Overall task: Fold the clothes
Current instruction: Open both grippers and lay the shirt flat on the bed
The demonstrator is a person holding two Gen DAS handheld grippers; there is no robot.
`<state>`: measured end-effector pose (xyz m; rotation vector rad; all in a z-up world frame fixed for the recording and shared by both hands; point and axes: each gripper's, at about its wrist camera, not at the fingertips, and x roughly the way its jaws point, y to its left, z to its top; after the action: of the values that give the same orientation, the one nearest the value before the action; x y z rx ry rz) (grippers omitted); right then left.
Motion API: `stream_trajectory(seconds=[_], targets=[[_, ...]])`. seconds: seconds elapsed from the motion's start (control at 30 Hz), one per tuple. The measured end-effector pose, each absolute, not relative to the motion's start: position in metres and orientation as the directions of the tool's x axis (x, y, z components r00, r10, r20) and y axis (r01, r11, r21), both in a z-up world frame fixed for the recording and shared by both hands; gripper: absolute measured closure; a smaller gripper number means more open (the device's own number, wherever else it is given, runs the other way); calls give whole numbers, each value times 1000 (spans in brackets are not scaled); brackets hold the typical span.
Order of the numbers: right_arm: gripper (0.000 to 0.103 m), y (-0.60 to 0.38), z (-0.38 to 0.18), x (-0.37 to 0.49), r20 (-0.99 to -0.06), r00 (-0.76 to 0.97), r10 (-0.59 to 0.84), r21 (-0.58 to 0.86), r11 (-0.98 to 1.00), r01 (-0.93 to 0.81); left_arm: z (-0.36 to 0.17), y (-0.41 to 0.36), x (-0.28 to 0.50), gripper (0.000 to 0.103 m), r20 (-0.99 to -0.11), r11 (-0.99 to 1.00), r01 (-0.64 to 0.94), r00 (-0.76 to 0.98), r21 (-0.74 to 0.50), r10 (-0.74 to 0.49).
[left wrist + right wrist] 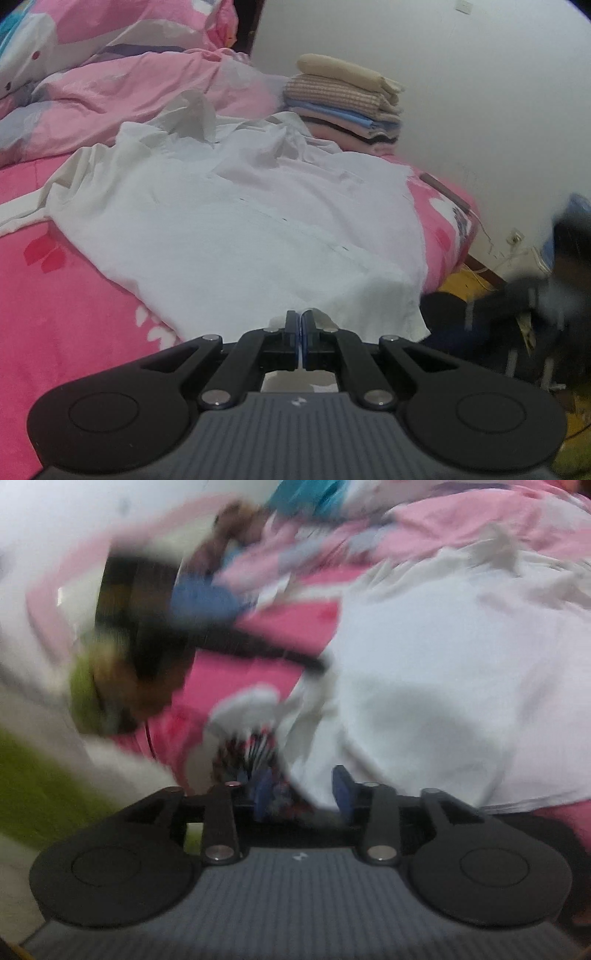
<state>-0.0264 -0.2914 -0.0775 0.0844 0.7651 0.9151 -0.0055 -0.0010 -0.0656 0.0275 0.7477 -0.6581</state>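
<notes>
1. Lying spread across the pink bed sheet (pixel 55 314), the white shirt (pixel 240 221) has its collar toward the far side and its hem at the near edge of the bed; a sleeve trails off to the left.
2. Pinching the hem, the left gripper (pixel 300 325) has its fingers pressed together with a sliver of white cloth showing between them, so it seems to have the near edge of the shirt in its grip.
3. The right gripper (pixel 303 794) has its fingers spread apart, close over the shirt's edge; its view is heavily blurred, so I cannot tell whether the cloth sits between them or just beneath.
4. A stack of folded clothes (pixel 343 99) sits at the far corner by the wall, beside the rumpled pink quilt (pixel 129 85).
5. The shirt looks flat but still wrinkled near the collar, so the step in hand is probably straightening or folding from the hem.
6. To do it well, the right gripper should take the hem level with the left, both lifting evenly.
7. Keeping the cloth taut between the two grips would stop the front placket from skewing.
</notes>
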Motion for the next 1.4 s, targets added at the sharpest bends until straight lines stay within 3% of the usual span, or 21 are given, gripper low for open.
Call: stream_trajectory(seconds=[0.1,0.3,0.37,0.4,0.43,0.47,0.57,0.67,0.73,0.93,1.07,1.4], targets=[[58,-325,-68,-3,-525,451,722,449,685,-574,-71,-3,-12,98,-655,769,613,509,-180,-559],[59,-339,-98,52,-587,454,670,554,742,-378,-82,-4,-20,80,-705,718,677,431,-160,-563],[69,-337,-102,55,-592,443,673,561,739,-373,-84,0,-21,61,-710,705,685,404,-183,-577],[75,-337,-102,56,-591,443,674,559,738,-377,-83,4,-21,57,-706,700,685,395,-199,-587],[87,-337,-102,56,-591,443,674,558,738,-379,-80,9,-20,55,-693,699,680,396,-220,-603],[94,-338,-101,55,-591,441,675,558,737,-381,-78,16,-18,54,-675,700,672,401,-243,-619],[99,-337,-98,52,-590,445,674,545,739,-397,-70,34,-9,53,-620,704,631,419,-326,-663],[100,-336,-91,55,-593,463,659,509,752,-419,-67,45,8,53,-579,711,564,437,-420,-688],[100,-336,-86,57,-593,482,645,479,764,-432,-70,41,20,53,-596,737,531,452,-418,-663],[101,-335,-69,61,-588,541,602,384,796,-468,-91,10,29,54,-695,807,550,494,-215,-522],[101,-332,-67,69,-594,566,572,322,813,-484,-94,-7,17,54,-701,799,598,544,-61,-461],[97,-346,-72,83,-564,573,594,424,804,-417,-86,-8,13,53,-687,805,593,586,3,-429]])
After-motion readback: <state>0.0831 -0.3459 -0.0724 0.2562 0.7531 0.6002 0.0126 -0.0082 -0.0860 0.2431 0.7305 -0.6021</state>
